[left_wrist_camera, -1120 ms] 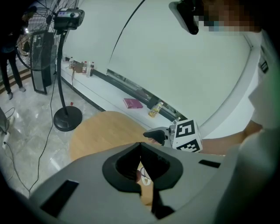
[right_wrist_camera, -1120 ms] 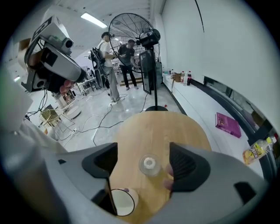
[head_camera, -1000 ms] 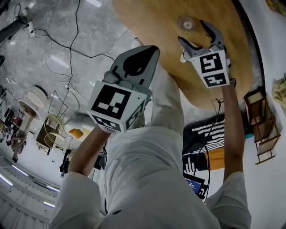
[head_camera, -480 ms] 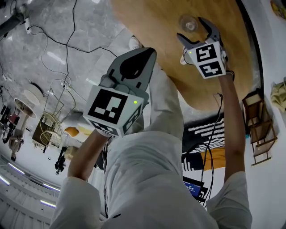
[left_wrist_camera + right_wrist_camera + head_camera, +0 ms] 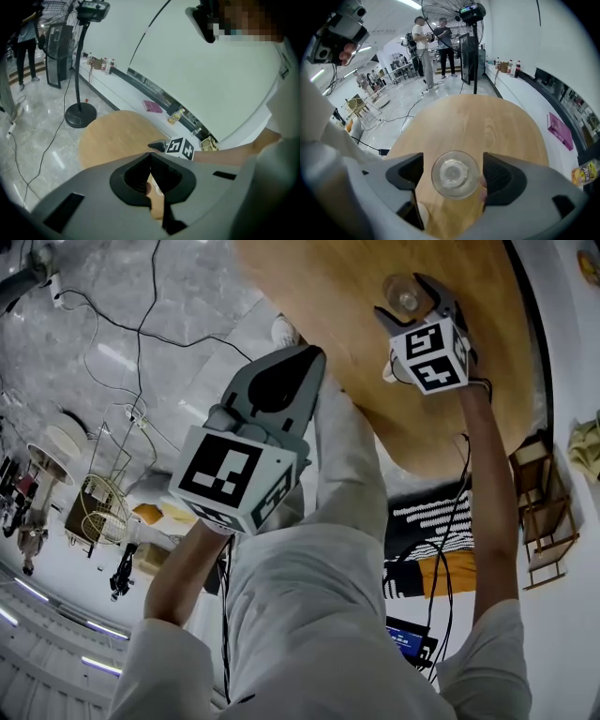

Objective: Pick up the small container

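Item: small clear container (image 5: 455, 174), lidded, standing upright on the round wooden table (image 5: 459, 122), near the table's edge closest to the person.

Right gripper (image 5: 454, 177): over the last second it has been advancing across the table and is now straddling the container, jaws spread wide. One jaw is sitting just beside the container's wall and the other is standing off with a gap. Nothing is being gripped yet.

Left gripper (image 5: 150, 157): hanging back off the table, jaws pressed together on nothing.

Status: the approach is looking finished. Closing on the container and lifting are likely remaining.
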Available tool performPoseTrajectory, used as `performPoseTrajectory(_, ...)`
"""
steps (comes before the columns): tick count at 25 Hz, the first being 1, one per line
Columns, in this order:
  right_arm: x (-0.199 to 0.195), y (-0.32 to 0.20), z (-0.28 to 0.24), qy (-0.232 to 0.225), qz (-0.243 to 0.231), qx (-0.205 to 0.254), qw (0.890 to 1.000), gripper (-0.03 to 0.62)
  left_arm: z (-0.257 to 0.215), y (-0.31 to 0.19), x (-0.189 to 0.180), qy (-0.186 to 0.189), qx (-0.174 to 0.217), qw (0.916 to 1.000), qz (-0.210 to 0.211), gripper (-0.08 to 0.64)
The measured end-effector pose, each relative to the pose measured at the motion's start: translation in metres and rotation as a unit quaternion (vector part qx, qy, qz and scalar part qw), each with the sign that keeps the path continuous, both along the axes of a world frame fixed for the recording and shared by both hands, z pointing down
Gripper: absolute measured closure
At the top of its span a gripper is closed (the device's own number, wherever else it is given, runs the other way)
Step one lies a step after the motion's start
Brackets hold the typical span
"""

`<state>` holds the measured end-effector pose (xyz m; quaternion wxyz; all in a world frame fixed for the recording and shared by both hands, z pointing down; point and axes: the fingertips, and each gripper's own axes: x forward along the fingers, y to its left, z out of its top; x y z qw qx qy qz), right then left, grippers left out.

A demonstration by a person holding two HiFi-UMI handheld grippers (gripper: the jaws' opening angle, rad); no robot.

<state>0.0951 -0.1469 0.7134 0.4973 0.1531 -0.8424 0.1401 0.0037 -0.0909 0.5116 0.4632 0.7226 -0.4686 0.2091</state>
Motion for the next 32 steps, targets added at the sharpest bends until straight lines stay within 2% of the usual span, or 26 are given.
performPoseTrajectory(4, -0.001, -0.001, 0.007, 0.017, -0.021, 0.012, 1.000, 0.198, 0.000, 0.001, -0.003, 0.011, -0.008, 0.9997, -0.022, 0.540)
performPoseTrajectory(15, 0.002, 0.001, 0.034, 0.049, -0.044, 0.007, 0.998, 0.199, 0.008, -0.003, -0.001, 0.008, -0.011, 0.9997, -0.022, 0.540)
performPoseTrajectory(18, 0.007, 0.002, 0.040, 0.059, -0.050, 0.008, 0.997, 0.217, 0.008, -0.003, 0.002, 0.009, -0.012, 0.9997, -0.020, 0.540)
performPoseTrajectory(19, 0.008, 0.002, 0.040, 0.059, -0.052, 0.010, 0.997, 0.239, 0.009, -0.002, 0.002, 0.009, -0.012, 0.9997, -0.020, 0.540)
performPoseTrajectory(32, 0.007, -0.002, 0.040, 0.039, -0.044, 0.010, 0.998, 0.245, 0.008, -0.006, 0.000, 0.011, -0.008, 0.9996, -0.026, 0.540)
